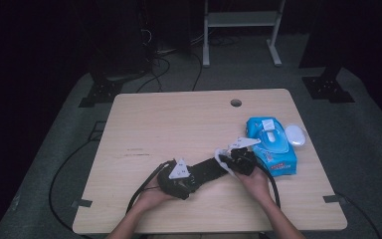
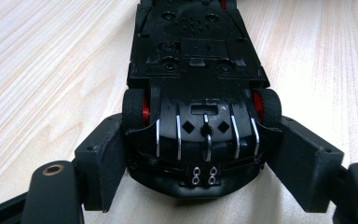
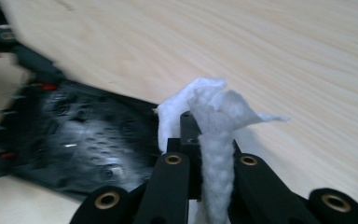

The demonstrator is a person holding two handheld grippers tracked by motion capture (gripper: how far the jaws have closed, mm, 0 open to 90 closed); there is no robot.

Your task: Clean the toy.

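In the high view, the left gripper (image 1: 191,175) and the right gripper (image 1: 231,160) meet over a black toy car (image 1: 209,170) lying on the wooden worktop (image 1: 179,124), with a blue wipes pack (image 1: 272,144) just right of them. The left gripper view shows the car upside down, underside up, its end clamped between the two black fingers (image 2: 105,161). In the right gripper view, the fingers (image 3: 170,182) are closed on a white wipe (image 3: 212,121), which sits at the edge of the blurred car (image 3: 74,140).
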